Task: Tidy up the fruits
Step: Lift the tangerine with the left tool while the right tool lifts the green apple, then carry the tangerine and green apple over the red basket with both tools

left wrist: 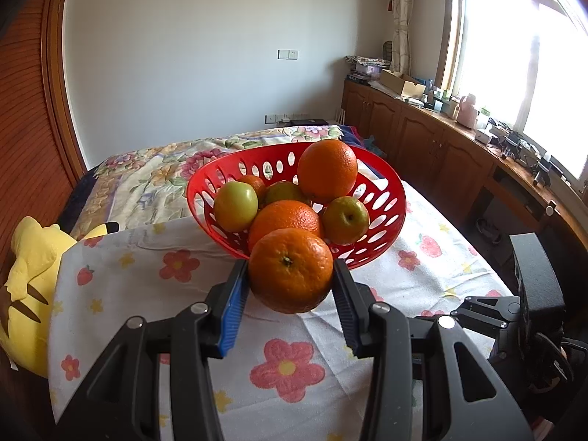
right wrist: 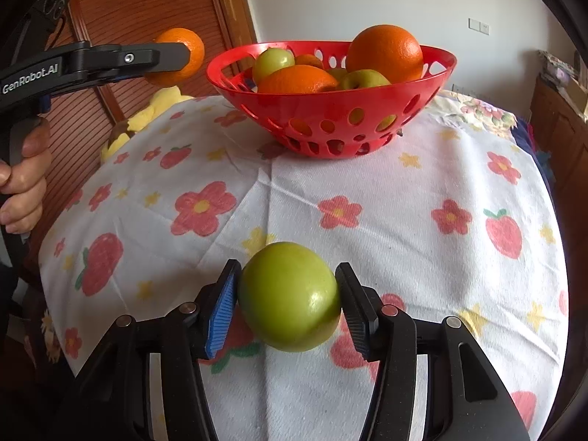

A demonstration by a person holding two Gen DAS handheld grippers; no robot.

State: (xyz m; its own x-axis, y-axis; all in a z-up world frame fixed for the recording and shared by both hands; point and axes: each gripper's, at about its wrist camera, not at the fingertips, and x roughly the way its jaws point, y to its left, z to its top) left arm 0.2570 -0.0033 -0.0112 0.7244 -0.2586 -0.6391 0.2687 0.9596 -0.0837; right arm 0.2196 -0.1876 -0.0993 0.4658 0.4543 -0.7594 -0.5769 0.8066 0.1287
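Orange fruit sits between the blue pads of the left gripper (left wrist: 290,275); both pads press on the sides of this orange (left wrist: 290,270), so the claw is closed on it and holds it in the air, above the cloth and just before the basket. In the right wrist view the same orange (right wrist: 182,55) is seen at the left, lifted, beside the basket's rim. A person's hand (right wrist: 24,180) holds the handle of that left tool.

The right gripper (right wrist: 288,303) is closed on a green apple (right wrist: 290,301). Its two pads touch the apple at left and right, and the apple hangs over the flowered cloth (right wrist: 422,257), well apart from the basket.

Behind both claws the red basket (left wrist: 393,198) stands on the cloth. It has oval holes in its wall. Inside lie a large orange (left wrist: 327,171) on top, another orange (left wrist: 284,218) in front, and green apples at the left (left wrist: 235,205) and the right (left wrist: 345,220).

A yellow plush toy (left wrist: 29,275) lies at the left edge of the cloth. Farther away a flowered bedspread (left wrist: 147,176) covers the bed, and wooden cabinets (left wrist: 422,139) run under the bright window (left wrist: 514,55).
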